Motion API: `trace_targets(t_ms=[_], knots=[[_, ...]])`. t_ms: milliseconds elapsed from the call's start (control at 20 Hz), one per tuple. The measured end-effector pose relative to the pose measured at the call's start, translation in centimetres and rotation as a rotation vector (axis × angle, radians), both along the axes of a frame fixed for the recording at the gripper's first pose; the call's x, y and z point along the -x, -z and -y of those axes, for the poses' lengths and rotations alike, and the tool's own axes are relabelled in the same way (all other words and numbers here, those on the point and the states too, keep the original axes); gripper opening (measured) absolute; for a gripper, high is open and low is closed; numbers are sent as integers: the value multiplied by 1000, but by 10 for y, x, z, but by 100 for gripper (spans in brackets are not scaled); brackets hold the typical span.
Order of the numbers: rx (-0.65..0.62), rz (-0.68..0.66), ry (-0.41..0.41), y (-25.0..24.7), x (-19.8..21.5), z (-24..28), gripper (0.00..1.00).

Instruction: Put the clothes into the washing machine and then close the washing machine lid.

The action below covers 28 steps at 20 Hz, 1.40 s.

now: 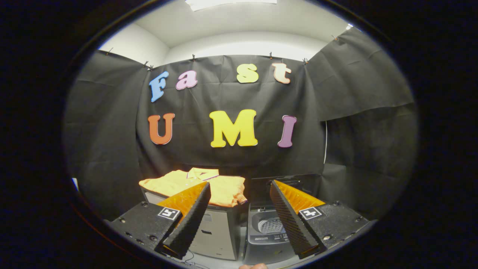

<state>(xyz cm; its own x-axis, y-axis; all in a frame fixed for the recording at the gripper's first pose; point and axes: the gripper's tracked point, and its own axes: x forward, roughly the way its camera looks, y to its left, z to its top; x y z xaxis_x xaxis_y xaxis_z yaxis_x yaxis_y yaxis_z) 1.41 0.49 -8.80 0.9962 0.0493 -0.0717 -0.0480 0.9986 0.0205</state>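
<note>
Yellow polo shirt (209,186) lies spread flat on a grey cabinet (214,233), far left beyond the gripper (239,186); small top-load washing machine (267,233) just right of the cabinet, lid (285,188) up, drum (272,225) visible; gripper fingers spread wide, holding nothing, well short of the shirt.

The jaws hide part of the washing machine (267,231); its drum looks partly hidden.

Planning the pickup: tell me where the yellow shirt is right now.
In the gripper view the yellow shirt lies spread on top of a grey cabinet, left of the open washing machine and beyond the open gripper.
</note>
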Motion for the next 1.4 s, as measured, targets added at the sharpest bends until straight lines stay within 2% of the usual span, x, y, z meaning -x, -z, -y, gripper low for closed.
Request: trace_targets(t_ms=[350, 800, 1000, 1400], knots=[[6, -1, 24, -8, -9, -10, 100], [-24, -63, -35, -22, -48, -98, 100], [-46, -127, -96, -27, -75, -138, 100], [0, -255, -281, -28, -157, -198, 100]])
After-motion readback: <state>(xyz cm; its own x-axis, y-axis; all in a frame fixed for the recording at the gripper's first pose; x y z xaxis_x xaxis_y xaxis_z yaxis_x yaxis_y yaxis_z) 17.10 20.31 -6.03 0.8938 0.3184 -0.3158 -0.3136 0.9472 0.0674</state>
